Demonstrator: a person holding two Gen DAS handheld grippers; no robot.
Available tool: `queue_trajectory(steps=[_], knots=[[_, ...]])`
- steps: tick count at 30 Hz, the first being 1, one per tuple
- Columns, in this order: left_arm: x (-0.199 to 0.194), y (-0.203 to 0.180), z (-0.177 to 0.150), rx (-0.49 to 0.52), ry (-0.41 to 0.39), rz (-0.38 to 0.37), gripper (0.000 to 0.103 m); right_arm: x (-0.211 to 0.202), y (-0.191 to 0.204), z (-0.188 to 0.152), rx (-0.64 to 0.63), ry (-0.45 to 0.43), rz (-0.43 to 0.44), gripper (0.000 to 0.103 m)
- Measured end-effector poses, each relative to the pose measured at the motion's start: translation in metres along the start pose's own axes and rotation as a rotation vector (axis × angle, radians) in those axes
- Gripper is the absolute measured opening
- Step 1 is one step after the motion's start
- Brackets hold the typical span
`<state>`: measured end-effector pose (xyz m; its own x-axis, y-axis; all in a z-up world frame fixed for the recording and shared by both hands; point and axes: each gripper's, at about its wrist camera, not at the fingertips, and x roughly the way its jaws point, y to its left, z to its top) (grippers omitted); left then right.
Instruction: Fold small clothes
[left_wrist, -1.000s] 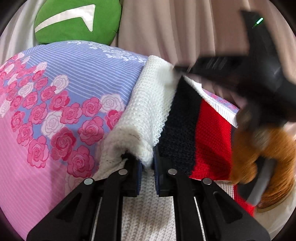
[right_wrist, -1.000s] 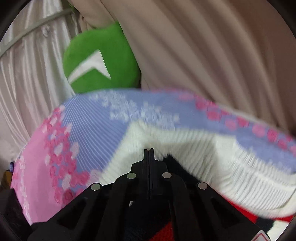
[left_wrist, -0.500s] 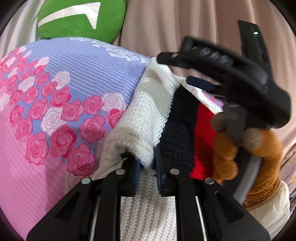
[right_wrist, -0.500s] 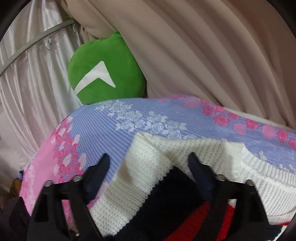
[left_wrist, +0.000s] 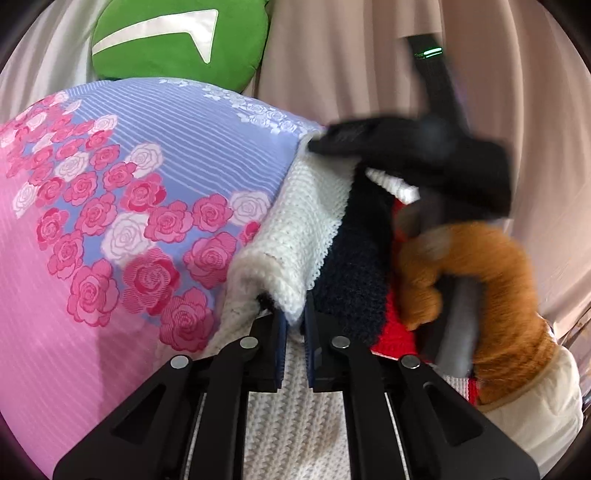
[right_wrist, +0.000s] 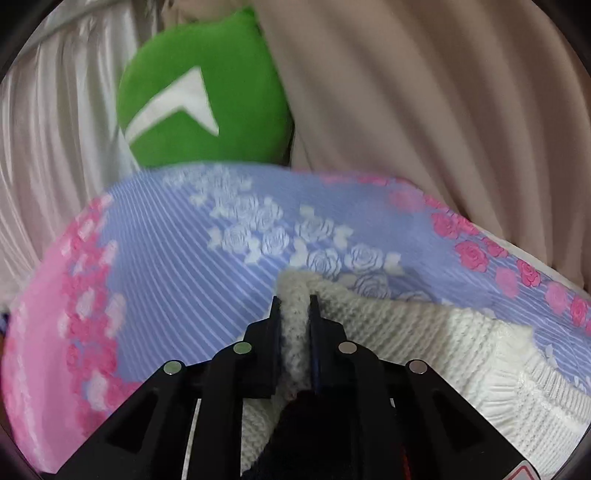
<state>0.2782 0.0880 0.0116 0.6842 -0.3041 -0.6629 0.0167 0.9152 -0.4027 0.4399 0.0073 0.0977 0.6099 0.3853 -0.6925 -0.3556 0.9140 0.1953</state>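
Both hand-held grippers (left_wrist: 294, 325) (right_wrist: 294, 317) pinch sweater (left_wrist: 295, 236) fold.

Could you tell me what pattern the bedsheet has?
Pink and white roses on lilac stripes bedsheet, clearest in left wrist view.

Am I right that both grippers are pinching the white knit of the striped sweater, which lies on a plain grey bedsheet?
Not quite. The bedsheet is not plain grey: it is lilac and pink, printed with roses, as both wrist views show. The rest holds: the left gripper and right gripper each pinch white knit of the sweater.
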Motion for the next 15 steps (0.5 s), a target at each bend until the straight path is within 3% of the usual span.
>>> queue_trajectory(steps=[3,5,7,9,11,13,15], knots=[[0.0,-0.001,0.001,0.012,0.001,0.008,0.009,-0.063,-0.014,-0.007,0.025,-0.108,0.017,0.02],[0.0,-0.001,0.004,0.02,0.003,-0.004,0.012,-0.114,-0.04,-0.029,0.07,-0.165,-0.016,0.057],[0.001,-0.003,0.004,0.022,0.009,-0.032,0.023,-0.153,-0.069,-0.058,0.106,-0.198,-0.066,0.072],[0.0,-0.004,0.004,0.026,0.009,-0.053,0.036,-0.19,-0.108,-0.101,0.162,-0.196,-0.173,0.073],[-0.001,-0.007,0.004,0.029,0.005,-0.054,0.038,-0.218,-0.142,-0.148,0.235,-0.185,-0.315,0.074],[-0.002,-0.008,0.004,0.029,0.004,-0.048,0.038,-0.235,-0.168,-0.181,0.341,-0.17,-0.343,0.076],[-0.003,-0.009,0.004,0.023,0.001,-0.046,0.037,-0.24,-0.186,-0.206,0.441,-0.151,-0.295,0.076]])
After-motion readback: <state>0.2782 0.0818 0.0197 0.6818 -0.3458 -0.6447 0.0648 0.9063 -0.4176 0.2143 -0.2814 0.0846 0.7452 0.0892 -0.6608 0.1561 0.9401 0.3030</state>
